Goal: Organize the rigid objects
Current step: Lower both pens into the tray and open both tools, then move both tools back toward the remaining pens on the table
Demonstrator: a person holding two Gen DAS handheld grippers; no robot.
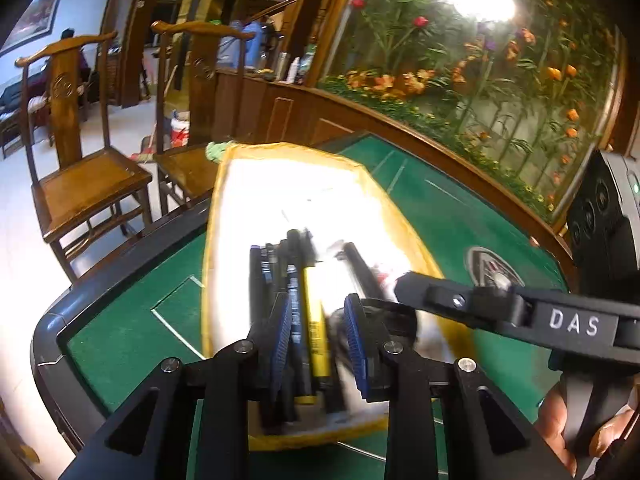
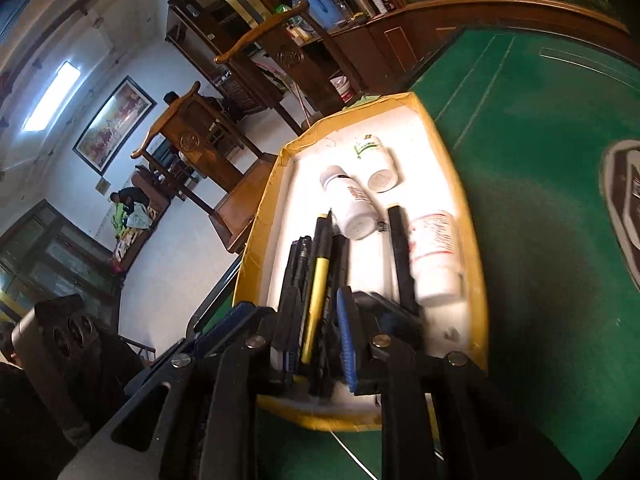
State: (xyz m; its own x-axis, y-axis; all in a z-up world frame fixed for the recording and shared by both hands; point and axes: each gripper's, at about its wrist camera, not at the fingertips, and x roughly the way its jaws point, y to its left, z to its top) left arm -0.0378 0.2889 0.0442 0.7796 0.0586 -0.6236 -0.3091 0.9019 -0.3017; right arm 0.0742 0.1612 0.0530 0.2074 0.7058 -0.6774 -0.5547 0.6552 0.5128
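A white tray with a yellow rim [image 1: 216,208] [image 2: 476,280] lies on the green table. Along its left side is a bundle of black pens with one yellow pen [image 1: 316,320] [image 2: 318,280]. A black stick [image 2: 400,256] and three white bottles [image 2: 352,204] [image 2: 378,160] [image 2: 436,256] lie further right and back. My left gripper [image 1: 318,340] hangs over the near end of the pens, open, its blue pads clear of them. My right gripper [image 2: 316,348] is also open just above the same pens. In the left wrist view, its black finger [image 1: 440,296] reaches in from the right.
The green felt table [image 1: 460,216] [image 2: 540,160] has a dark raised edge and a round emblem [image 1: 492,268] right of the tray. Two wooden chairs [image 1: 80,184] stand beyond the table's left side. A flowered panel and wooden cabinet stand behind. A hand [image 1: 560,420] grips the right tool.
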